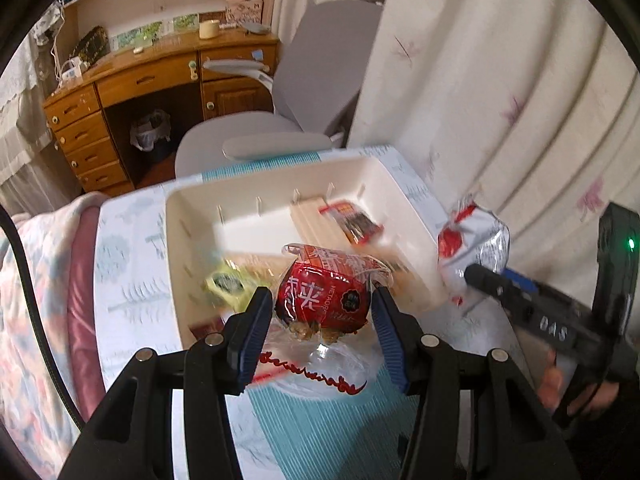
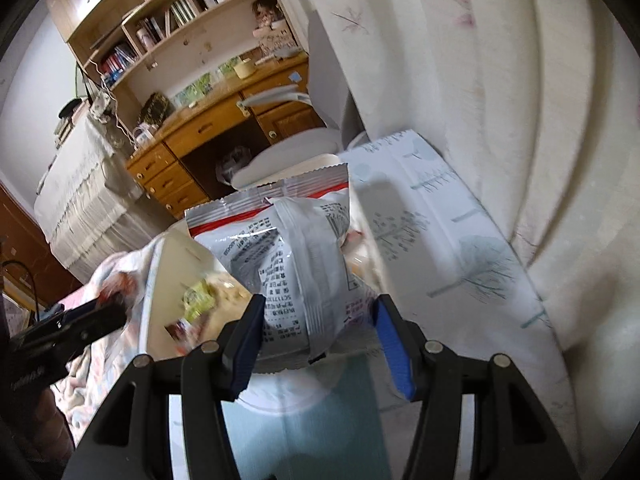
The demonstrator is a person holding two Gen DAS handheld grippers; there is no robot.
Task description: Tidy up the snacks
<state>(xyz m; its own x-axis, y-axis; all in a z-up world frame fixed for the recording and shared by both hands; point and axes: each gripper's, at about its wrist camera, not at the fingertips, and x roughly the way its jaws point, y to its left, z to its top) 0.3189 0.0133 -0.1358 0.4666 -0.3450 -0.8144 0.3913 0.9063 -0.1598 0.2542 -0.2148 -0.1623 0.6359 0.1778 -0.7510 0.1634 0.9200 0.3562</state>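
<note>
My left gripper (image 1: 322,300) is shut on a red snack packet (image 1: 324,294) with a clear end, held at the near edge of a white storage bin (image 1: 200,216). Inside the bin lie a yellow-green packet (image 1: 226,284), a red and black packet (image 1: 352,220) and a beige divider. My right gripper (image 2: 318,316) is shut on a silver and red snack bag (image 2: 296,264), held above the table beside the bin's right wall. The bag (image 1: 474,244) and the right gripper (image 1: 480,276) also show at the right of the left wrist view.
The bin sits on a table with a tree-print cloth (image 2: 460,248) and a teal mat (image 1: 328,432). A cream curtain (image 1: 500,80) hangs at the right. A grey office chair (image 1: 296,92) and a wooden desk (image 1: 140,92) stand behind. A floral blanket (image 1: 36,300) lies at the left.
</note>
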